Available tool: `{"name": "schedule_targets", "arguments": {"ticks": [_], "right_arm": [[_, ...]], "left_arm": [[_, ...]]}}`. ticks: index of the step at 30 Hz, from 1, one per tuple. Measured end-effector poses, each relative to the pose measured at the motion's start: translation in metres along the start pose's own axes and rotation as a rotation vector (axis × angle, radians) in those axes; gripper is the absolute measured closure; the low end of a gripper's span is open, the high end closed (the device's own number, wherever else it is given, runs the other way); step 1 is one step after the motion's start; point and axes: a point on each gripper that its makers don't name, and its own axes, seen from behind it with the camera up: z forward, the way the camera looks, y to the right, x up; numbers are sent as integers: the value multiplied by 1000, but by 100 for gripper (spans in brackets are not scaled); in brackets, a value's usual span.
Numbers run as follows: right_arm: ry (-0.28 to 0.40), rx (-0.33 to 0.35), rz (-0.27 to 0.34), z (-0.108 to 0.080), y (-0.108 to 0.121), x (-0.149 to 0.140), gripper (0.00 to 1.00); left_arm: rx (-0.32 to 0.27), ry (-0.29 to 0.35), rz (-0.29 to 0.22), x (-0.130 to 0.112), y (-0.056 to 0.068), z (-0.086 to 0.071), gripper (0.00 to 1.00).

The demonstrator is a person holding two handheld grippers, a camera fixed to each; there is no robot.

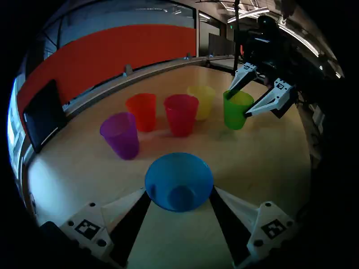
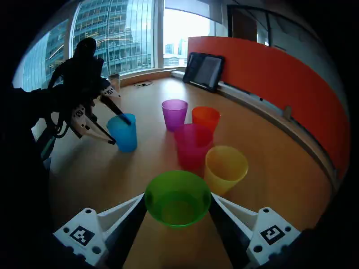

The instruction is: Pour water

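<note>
We hold the blue cup (image 1: 179,177) upright in the left gripper (image 1: 179,192), its jaws pressed on the cup's sides. The right gripper (image 2: 178,202) clasps the green cup (image 2: 178,193) likewise. The cups stand well apart across the surface (image 1: 269,152), so pouring means bringing them together.

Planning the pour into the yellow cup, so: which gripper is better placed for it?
Right, probably. The right gripper grips the green cup, which stands close beside the yellow cup. The left gripper grips the blue cup, standing alone, farther from the yellow one.
</note>
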Motion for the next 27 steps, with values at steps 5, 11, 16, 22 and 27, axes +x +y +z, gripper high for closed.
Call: {"name": "schedule_targets", "arguments": {"ticks": [5, 11, 16, 22, 27], "right_arm": [[-6, -1, -1, 5, 0, -4, 7], [-11, -4, -1, 11, 1, -8, 7], [-8, -8, 4, 11, 1, -9, 7], [-7, -15, 10, 12, 2, -11, 7], [-6, -19, 18, 13, 2, -11, 6]], "left_arm": [[0, -11, -6, -6, 1, 0, 5], [7, -15, -24, -10, -2, -3, 5], [12, -17, -38, -14, -4, -6, 5], [12, -17, -45, -17, -3, -9, 5], [9, -21, -50, -19, 0, -9, 5]]}}
